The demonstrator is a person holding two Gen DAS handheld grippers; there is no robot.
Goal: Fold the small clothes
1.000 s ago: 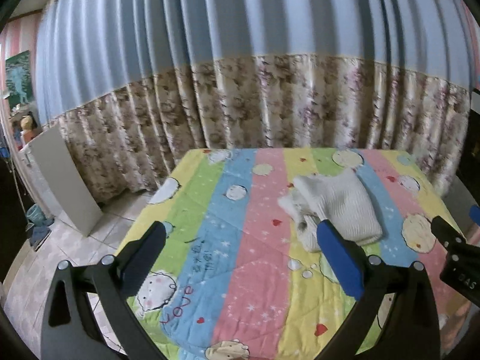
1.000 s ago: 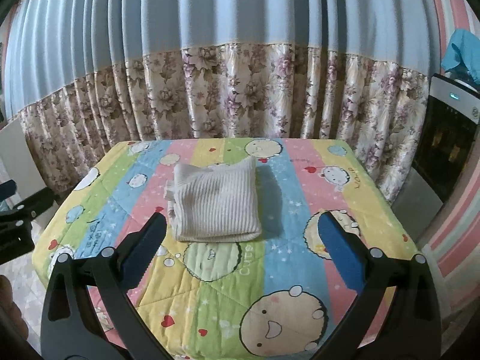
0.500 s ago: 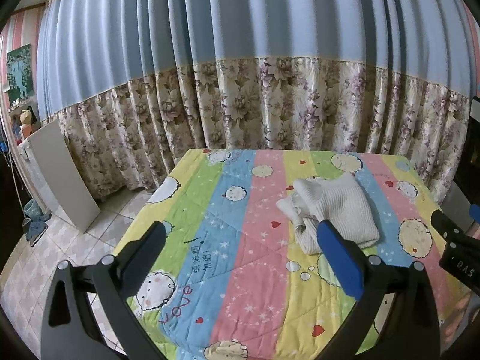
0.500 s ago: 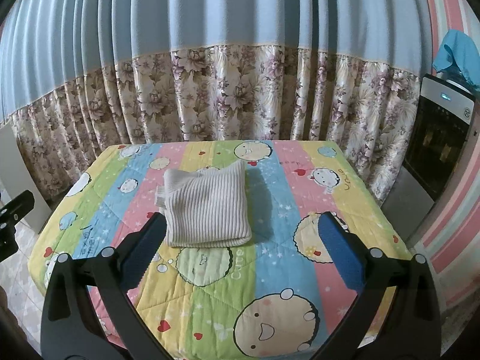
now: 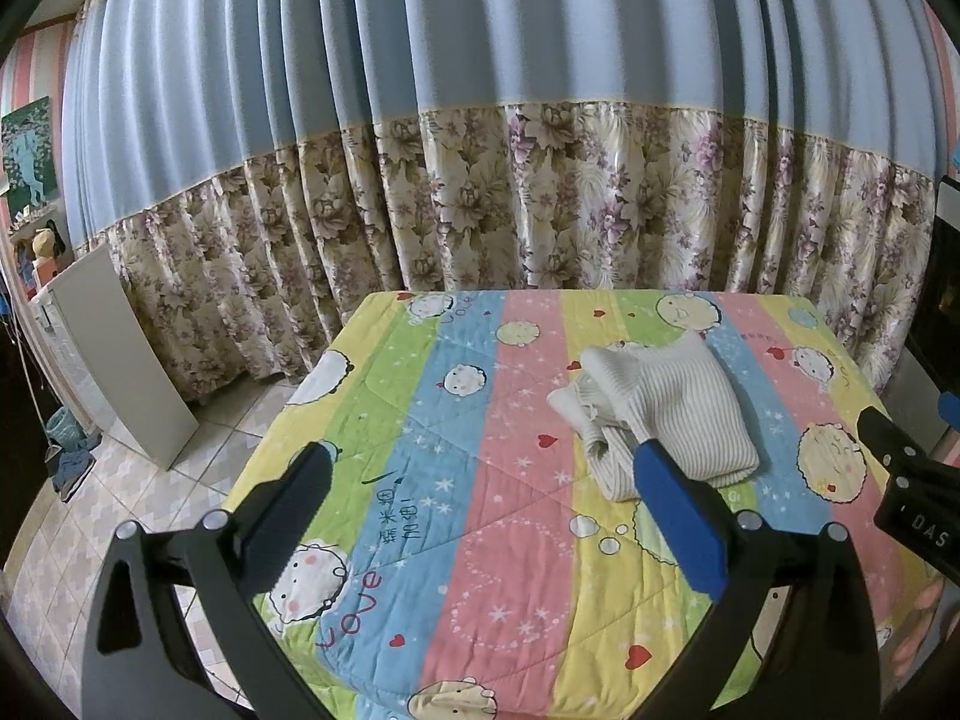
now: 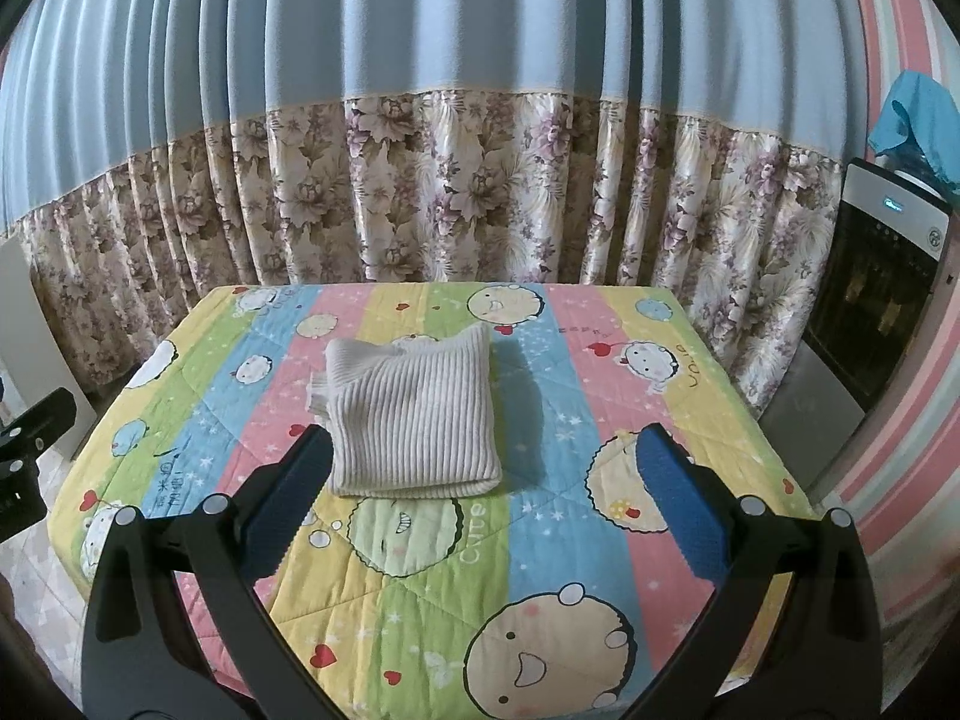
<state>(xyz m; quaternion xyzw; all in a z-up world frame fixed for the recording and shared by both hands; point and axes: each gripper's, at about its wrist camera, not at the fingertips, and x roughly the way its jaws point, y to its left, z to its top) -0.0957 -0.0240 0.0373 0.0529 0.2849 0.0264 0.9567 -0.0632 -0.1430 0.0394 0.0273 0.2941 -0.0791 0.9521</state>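
Note:
A cream ribbed knit garment [image 6: 414, 414] lies folded in a neat rectangle on the striped cartoon quilt [image 6: 540, 540] that covers the table. In the left wrist view the garment [image 5: 672, 414] sits right of centre, with loose folded layers at its left side. My left gripper [image 5: 480, 456] is open and empty, held back above the near edge of the quilt [image 5: 420, 480]. My right gripper [image 6: 486, 444] is open and empty, held back from the garment. The right gripper's body shows at the right edge of the left wrist view [image 5: 912, 480].
A blue and floral curtain [image 6: 450, 180] hangs behind the table. A white board [image 5: 126, 348] leans at the left over tiled floor [image 5: 90, 492]. A water dispenser [image 6: 876, 300] stands at the right.
Both grippers have drawn back and risen a little from the table; the garment looks smaller and farther away. The garment has not moved. Both stay open.

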